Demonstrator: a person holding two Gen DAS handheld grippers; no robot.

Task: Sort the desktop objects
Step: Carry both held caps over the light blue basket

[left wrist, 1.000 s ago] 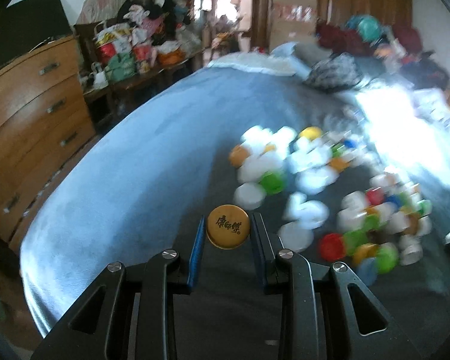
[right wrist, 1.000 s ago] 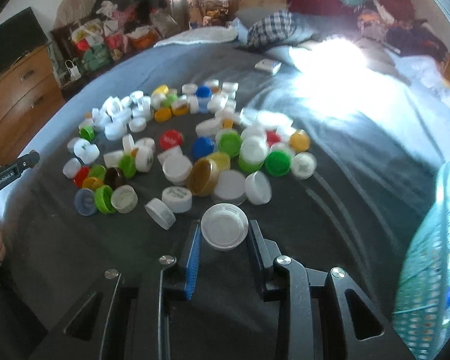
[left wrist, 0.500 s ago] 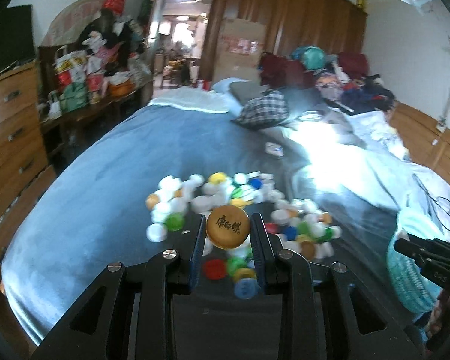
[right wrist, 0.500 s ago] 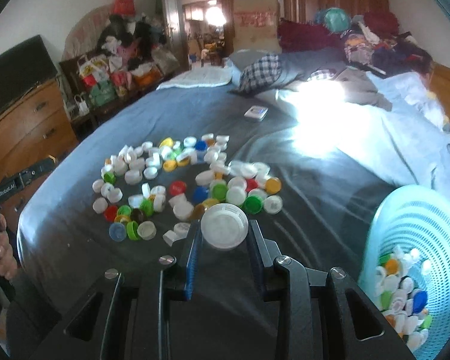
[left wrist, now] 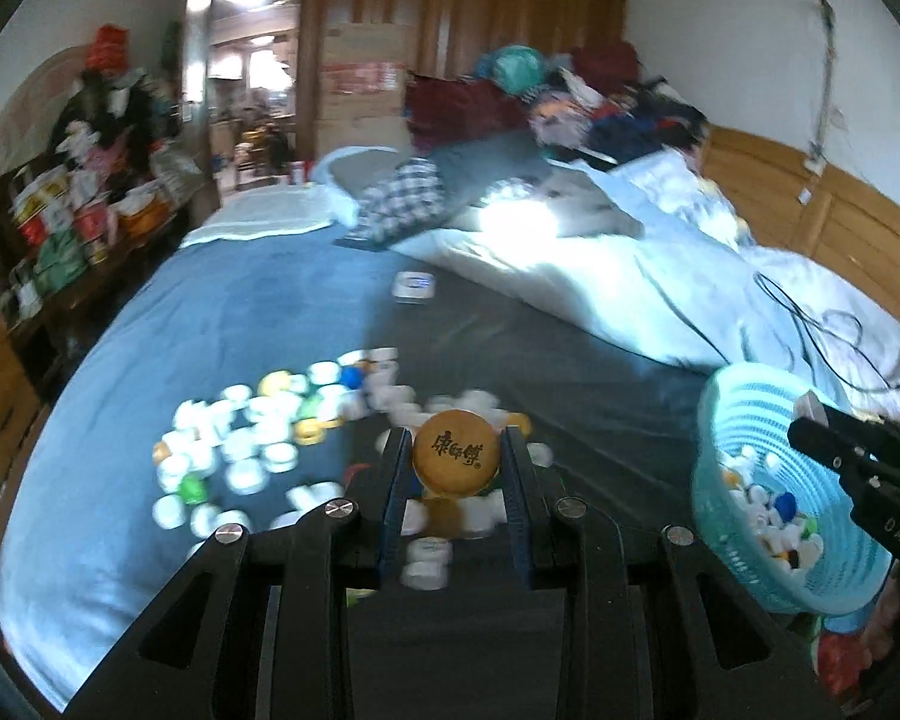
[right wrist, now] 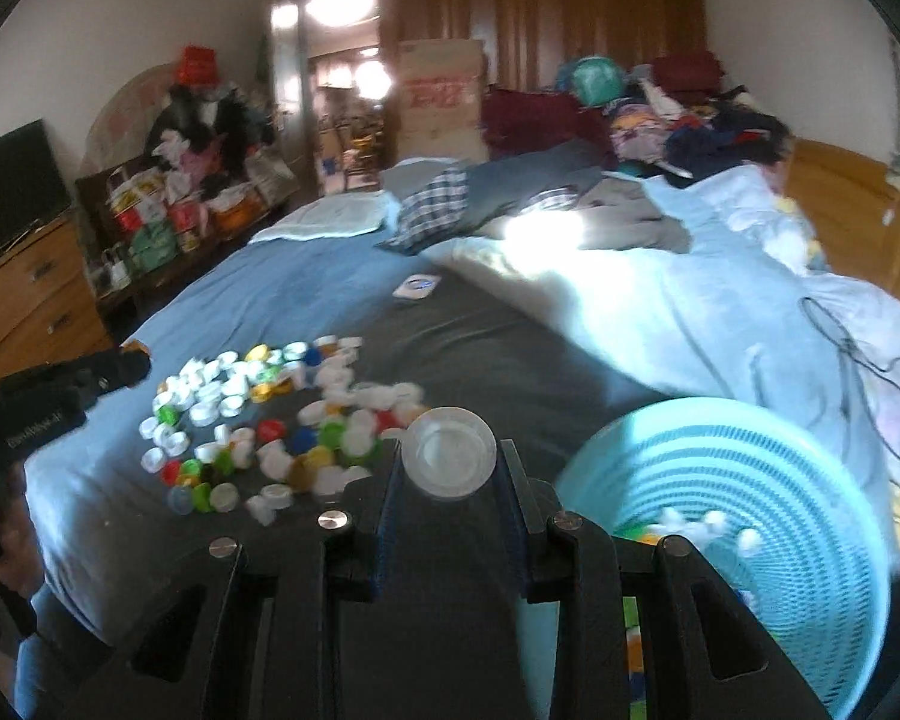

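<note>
I see the bed (left wrist: 258,312) carrying the scattered caps (right wrist: 252,420), the turquoise basket (right wrist: 768,480) at four o'clock. My left gripper (left wrist: 455,462) hangs level above them, clamped on an orange cap (left wrist: 456,459) — my right gripper (right wrist: 449,456) pinches a white cap (right wrist: 449,451) beside the basket's rim.

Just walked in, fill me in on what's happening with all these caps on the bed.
A person is sorting bottle caps with a handheld gripper in each hand. The left gripper is shut on an orange cap, and the right gripper is shut on a white cap. Both are lifted above the pile of caps on the bed. A blue basket on the right already has caps in it.
</note>
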